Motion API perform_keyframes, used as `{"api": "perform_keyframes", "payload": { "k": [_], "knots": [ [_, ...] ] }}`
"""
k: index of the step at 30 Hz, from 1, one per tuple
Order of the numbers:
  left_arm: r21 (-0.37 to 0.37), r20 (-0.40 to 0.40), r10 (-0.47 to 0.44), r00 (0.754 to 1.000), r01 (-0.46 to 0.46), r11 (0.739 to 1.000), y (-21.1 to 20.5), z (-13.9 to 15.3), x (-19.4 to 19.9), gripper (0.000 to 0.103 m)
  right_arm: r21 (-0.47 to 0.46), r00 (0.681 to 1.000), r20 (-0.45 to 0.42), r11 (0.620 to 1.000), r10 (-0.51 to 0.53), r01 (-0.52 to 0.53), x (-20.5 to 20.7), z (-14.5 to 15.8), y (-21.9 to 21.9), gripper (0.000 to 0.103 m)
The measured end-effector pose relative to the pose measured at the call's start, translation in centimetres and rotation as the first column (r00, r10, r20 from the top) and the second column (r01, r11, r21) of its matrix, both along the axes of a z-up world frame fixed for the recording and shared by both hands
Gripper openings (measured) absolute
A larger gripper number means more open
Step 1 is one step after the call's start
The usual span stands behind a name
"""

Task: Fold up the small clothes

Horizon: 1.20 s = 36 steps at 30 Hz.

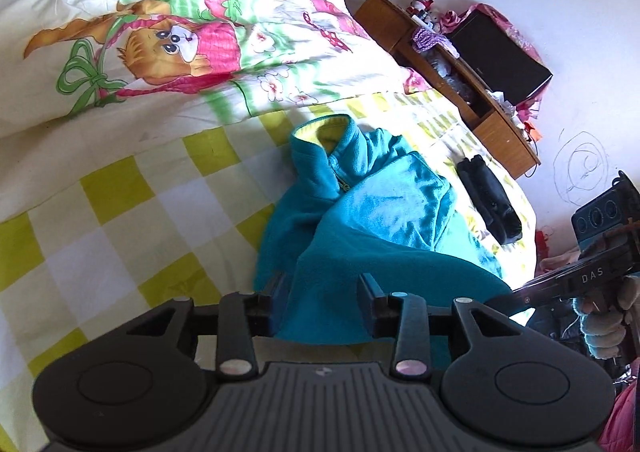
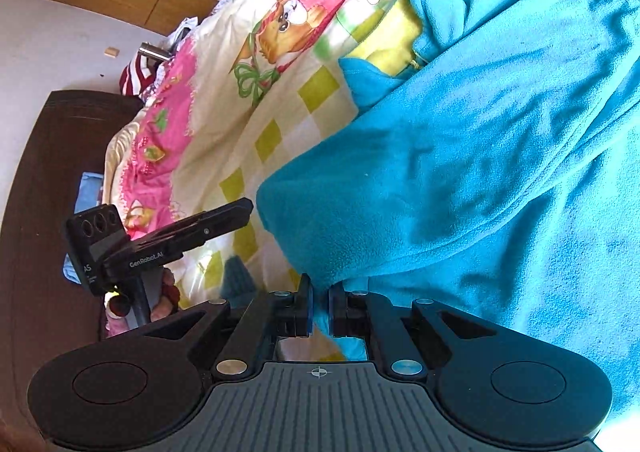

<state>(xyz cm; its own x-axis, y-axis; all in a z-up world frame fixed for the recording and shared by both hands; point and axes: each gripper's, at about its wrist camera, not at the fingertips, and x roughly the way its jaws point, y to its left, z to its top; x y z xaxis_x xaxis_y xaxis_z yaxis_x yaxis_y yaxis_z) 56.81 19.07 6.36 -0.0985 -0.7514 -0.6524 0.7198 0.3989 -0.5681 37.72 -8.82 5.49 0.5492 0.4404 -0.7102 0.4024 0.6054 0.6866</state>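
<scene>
A teal fleece jacket point(image 1: 376, 212) with a yellow-lined collar point(image 1: 320, 132) lies crumpled on a bed with a yellow-and-white checked sheet point(image 1: 112, 220). My left gripper point(image 1: 320, 286) is open at the jacket's near edge, with teal fabric lying between its spread fingers. In the right wrist view the jacket point(image 2: 460, 156) fills the right side. My right gripper point(image 2: 321, 292) has its fingers nearly together, pinching a corner of the jacket's hem. The left gripper point(image 2: 240, 210) shows there beside the jacket's folded edge. A gloved hand point(image 1: 600, 328) holds the right gripper point(image 1: 516, 294) at the jacket's right side.
A cartoon-print quilt point(image 1: 160, 32) is heaped at the far side of the bed. A black folded item point(image 1: 490, 200) lies on the sheet right of the jacket. A wooden shelf point(image 1: 496, 124) with a black box point(image 1: 500, 52) stands against the white wall. Dark wooden furniture point(image 2: 48, 172) borders the bed.
</scene>
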Motion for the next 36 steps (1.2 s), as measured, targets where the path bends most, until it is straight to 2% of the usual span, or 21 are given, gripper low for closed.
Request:
{"api": "perform_keyframes", "payload": {
  "k": [3,5,7,8,11,15,18,20,22,25,27,29,31,32,36],
  "knots": [
    [0.083,0.064,-0.016,0.998,0.011,0.996,-0.9,-1.0,-0.5,0.049,-0.009,1.0,-0.001,1.0,0.01,-0.01,0.2,0.2,0.1,0.008],
    [0.095,0.063,-0.011,0.998,0.005,0.995,-1.2,-1.7,-0.4,0.048,-0.019,1.0,-0.003,1.0,0.025,-0.025,0.3,0.4,0.2,0.008],
    [0.067,0.067,0.009,0.998,-0.013,0.998,-1.5,-1.9,-0.3,0.032,-0.028,0.999,-0.006,0.999,0.038,-0.038,0.3,0.5,0.4,0.008],
    [0.071,0.082,0.008,0.997,-0.014,0.997,-1.6,-1.9,-0.3,0.019,-0.029,0.999,-0.009,0.999,0.045,-0.045,0.3,0.5,0.6,0.008],
    [0.13,0.154,-0.03,0.988,0.01,0.991,-2.2,-1.6,-0.4,0.016,-0.02,0.998,-0.013,0.998,0.058,-0.058,0.2,0.1,1.0,0.008],
    [0.261,0.24,0.0,0.971,-0.065,0.963,-1.9,-2.3,0.4,0.015,-0.046,0.991,-0.038,0.99,0.128,-0.13,0.5,-2.1,3.4,0.008],
    [0.27,0.243,0.081,0.967,-0.147,0.951,-1.1,-2.6,0.8,0.016,-0.07,0.987,-0.091,0.988,0.131,-0.138,0.7,-5.2,4.9,0.008],
    [0.234,0.238,0.133,0.962,-0.19,0.954,-0.3,-2.3,0.6,0.018,-0.059,0.985,-0.137,0.991,0.109,-0.118,0.7,-7.4,5.3,0.012],
    [0.221,0.23,0.171,0.958,-0.222,0.95,0.2,-2.2,0.3,0.02,-0.068,0.976,-0.154,0.984,0.154,-0.166,1.1,-8.5,6.2,0.02],
    [0.215,0.251,0.236,0.939,-0.292,0.932,0.5,-2.0,-1.1,0.024,-0.126,0.965,-0.136,0.962,0.225,-0.242,1.5,-7.3,6.8,0.025],
    [0.2,0.286,0.273,0.918,-0.336,0.92,0.6,-1.5,-2.6,0.026,-0.152,0.965,-0.116,0.956,0.233,-0.249,1.0,-5.7,6.0,0.031],
    [0.17,0.305,0.286,0.908,-0.347,0.922,0.7,-1.0,-4.2,0.029,-0.176,0.967,-0.094,0.952,0.236,-0.25,0.3,-4.2,4.6,0.031],
    [0.154,0.325,0.254,0.911,-0.316,0.936,0.1,-0.7,-5.4,0.033,-0.221,0.97,-0.072,0.945,0.232,-0.242,-0.2,-2.8,3.3,0.031],
    [0.162,0.326,0.221,0.919,-0.285,0.945,-0.4,-0.9,-5.8,0.038,-0.257,0.97,-0.052,0.935,0.239,-0.245,-0.2,-2.1,2.7,0.031],
    [0.2,0.327,0.119,0.937,-0.192,0.961,-2.3,-2.0,-6.0,0.039,-0.438,0.957,0.011,0.862,0.291,-0.256,1.2,-0.9,1.8,0.031]
  ]
}}
